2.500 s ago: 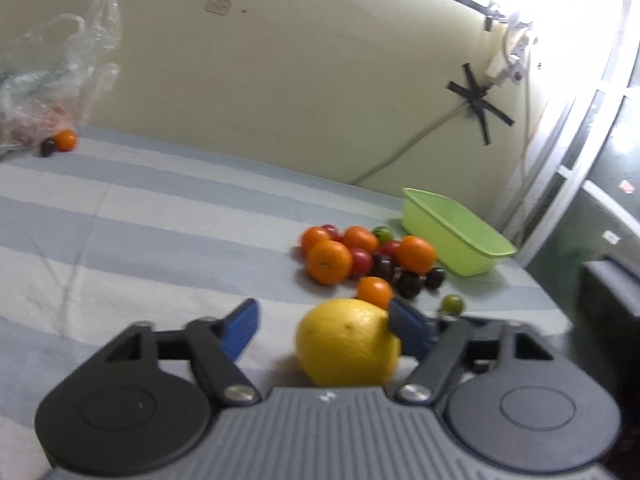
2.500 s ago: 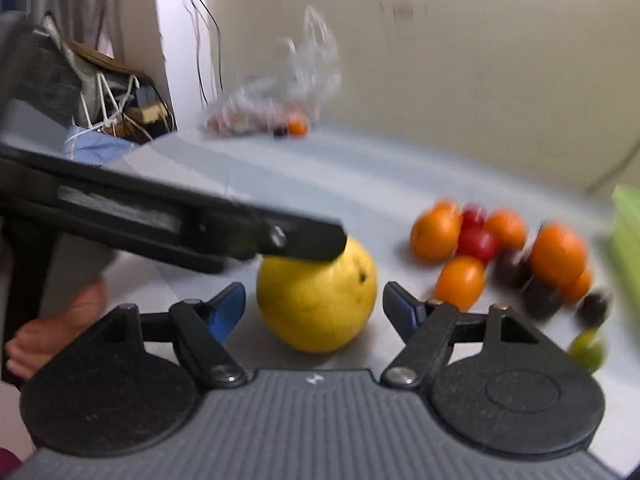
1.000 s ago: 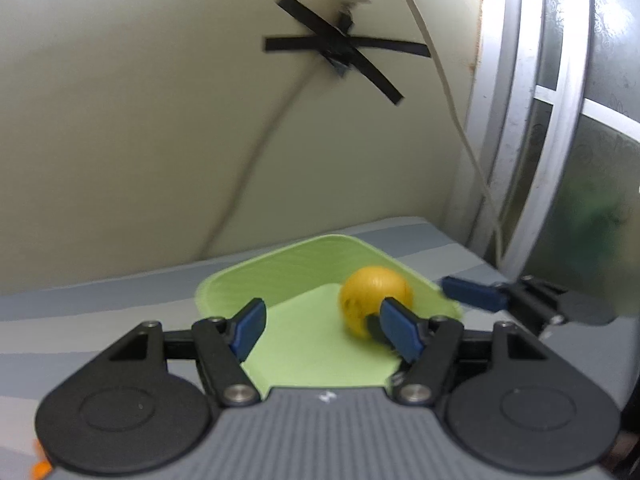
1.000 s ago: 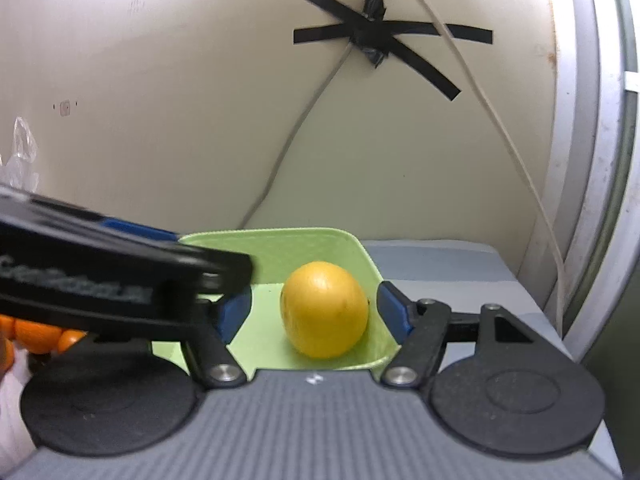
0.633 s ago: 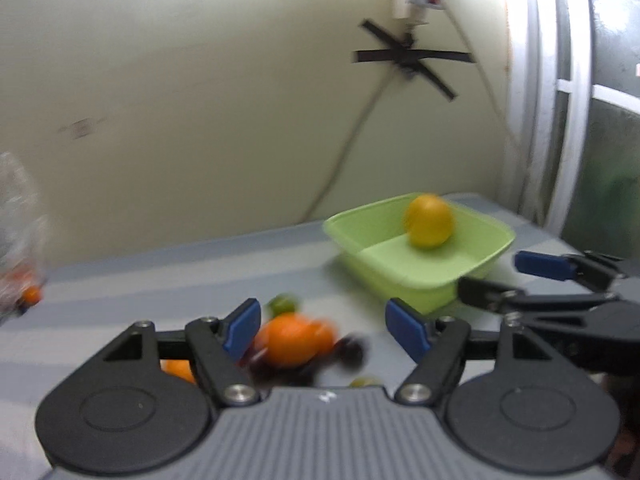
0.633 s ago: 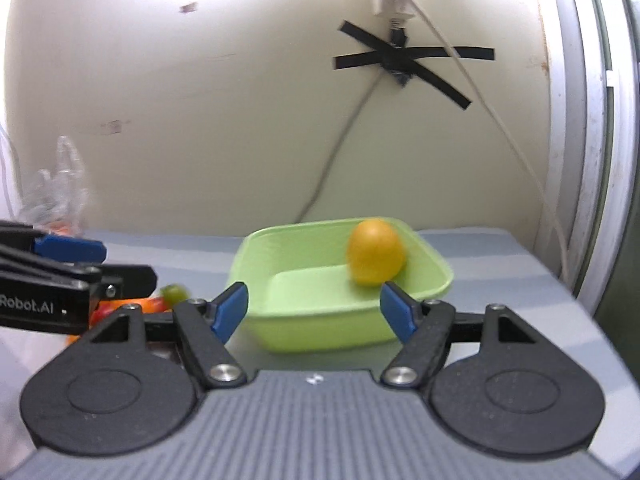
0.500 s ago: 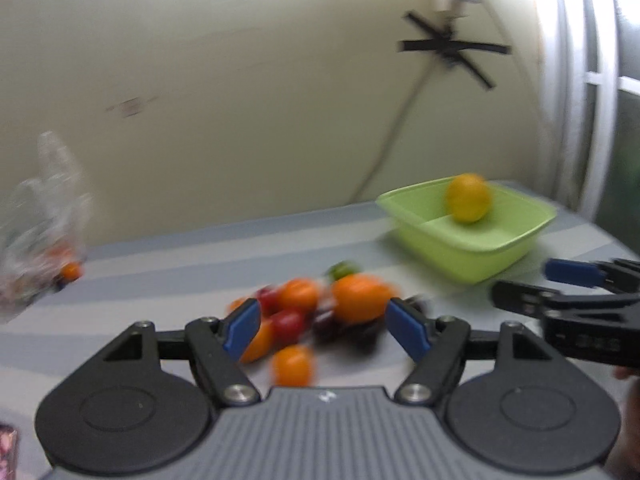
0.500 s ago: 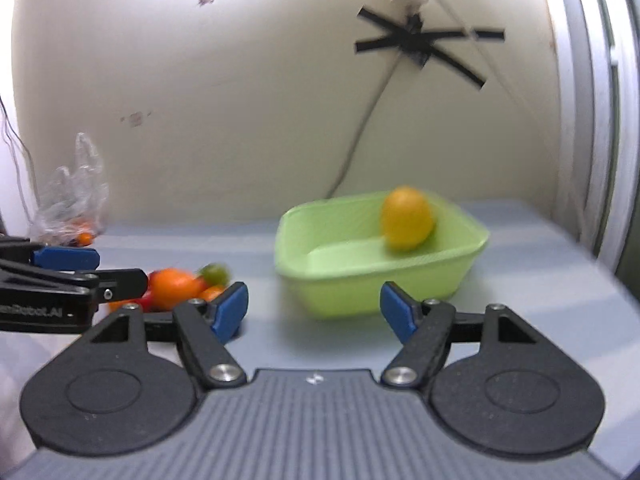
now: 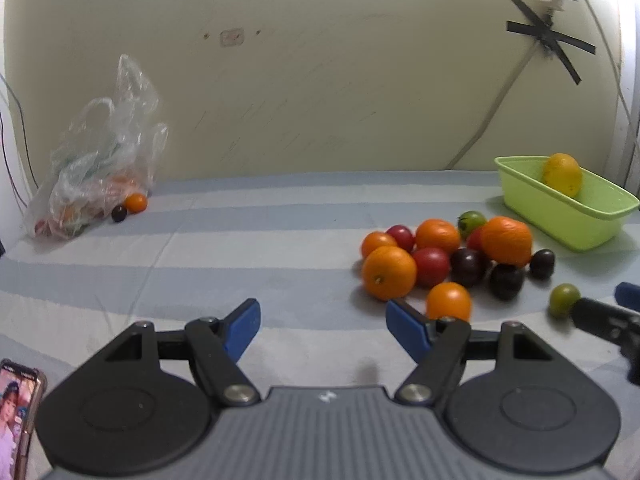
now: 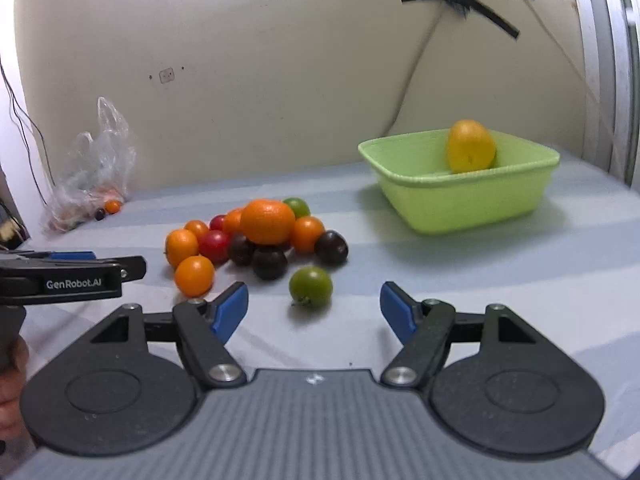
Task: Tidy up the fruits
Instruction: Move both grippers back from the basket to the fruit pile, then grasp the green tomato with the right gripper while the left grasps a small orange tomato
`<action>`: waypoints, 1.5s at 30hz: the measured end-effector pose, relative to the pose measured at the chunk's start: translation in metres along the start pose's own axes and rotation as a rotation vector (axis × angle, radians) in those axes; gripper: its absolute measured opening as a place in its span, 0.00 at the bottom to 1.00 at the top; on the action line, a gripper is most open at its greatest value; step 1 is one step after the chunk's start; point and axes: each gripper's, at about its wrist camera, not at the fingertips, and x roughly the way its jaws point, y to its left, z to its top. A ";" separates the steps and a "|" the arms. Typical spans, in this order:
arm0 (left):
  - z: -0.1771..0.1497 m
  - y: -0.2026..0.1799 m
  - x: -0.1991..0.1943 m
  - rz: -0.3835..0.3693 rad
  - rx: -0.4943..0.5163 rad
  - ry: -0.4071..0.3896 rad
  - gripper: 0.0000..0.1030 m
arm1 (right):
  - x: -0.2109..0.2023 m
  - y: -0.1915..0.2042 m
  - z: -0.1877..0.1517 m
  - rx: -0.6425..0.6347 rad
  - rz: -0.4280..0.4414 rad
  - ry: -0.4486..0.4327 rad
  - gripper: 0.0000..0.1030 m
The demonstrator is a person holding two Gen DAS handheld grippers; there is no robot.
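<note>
Lemon [image 10: 470, 146] stands seemingly upright in basin [image 10: 460, 196]; both hand-held grippers gape empty.

A phone [image 9: 18, 412] is cut off by the left wrist view's lower left edge. Fruit inside the crumpled plastic bag [image 9: 96, 156] is too hazy to name. The right gripper [image 9: 612, 316] shows only partly at the right edge. The yellow fruit's [image 10: 470, 146] underside sits hidden behind the green basin's [image 10: 460, 196] wall (slightly blurred).
</note>
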 end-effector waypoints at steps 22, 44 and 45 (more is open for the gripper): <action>0.006 -0.003 0.012 -0.239 -0.024 -0.004 0.62 | 0.012 0.007 0.001 -0.047 -0.020 0.035 0.48; 0.005 -0.052 0.029 -0.338 0.024 0.068 0.29 | 0.030 0.006 0.007 -0.176 -0.034 0.116 0.27; 0.005 -0.054 0.028 -0.325 0.031 0.061 0.28 | 0.028 0.005 0.006 -0.176 -0.031 0.116 0.27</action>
